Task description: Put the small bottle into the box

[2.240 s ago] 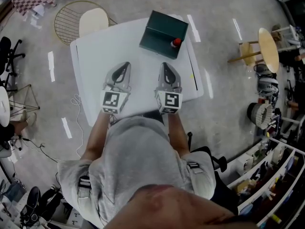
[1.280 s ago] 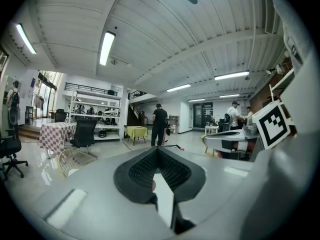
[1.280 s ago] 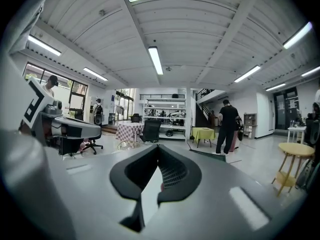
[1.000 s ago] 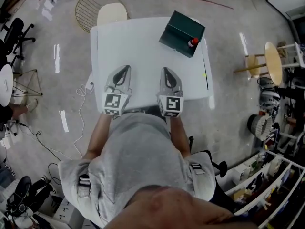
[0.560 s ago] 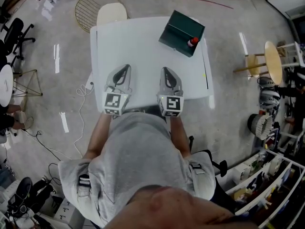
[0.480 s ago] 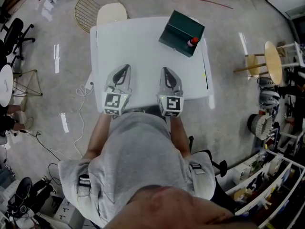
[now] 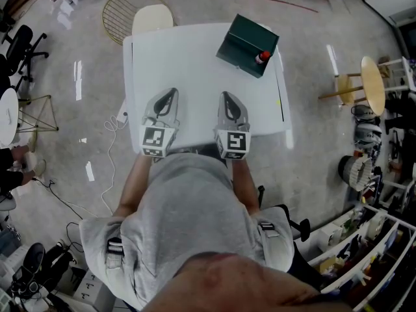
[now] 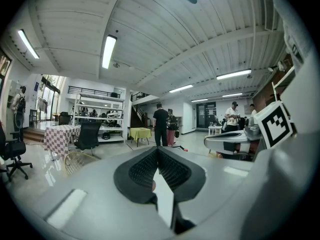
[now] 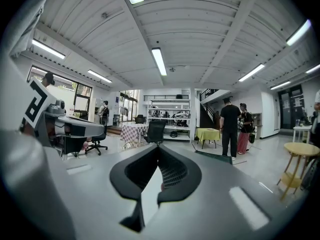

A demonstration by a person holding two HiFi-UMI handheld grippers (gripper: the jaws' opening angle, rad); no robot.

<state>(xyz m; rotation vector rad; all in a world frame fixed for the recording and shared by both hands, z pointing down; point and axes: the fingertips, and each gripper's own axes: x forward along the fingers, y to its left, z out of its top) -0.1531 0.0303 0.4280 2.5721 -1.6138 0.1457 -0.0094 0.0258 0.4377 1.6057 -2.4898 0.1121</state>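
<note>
A dark green box sits at the far right corner of the white table. The small bottle, with a red cap, stands upright at the box's near right side. Whether it touches the box I cannot tell. My left gripper and right gripper rest side by side near the table's front edge, well short of the box. Both point away from me. In the left gripper view my left gripper has its ribbed pads pressed together with nothing between them. The right gripper looks the same in its own view.
A wire-backed chair stands behind the table's far left corner. A round wooden stool is on the floor to the right. A cable trails on the floor to the left. Shelving fills the lower right. Two people stand far off.
Since the earliest frame the head view has shifted, so the table sits further right in the picture. Grippers, box and bottle have kept their places on the table.
</note>
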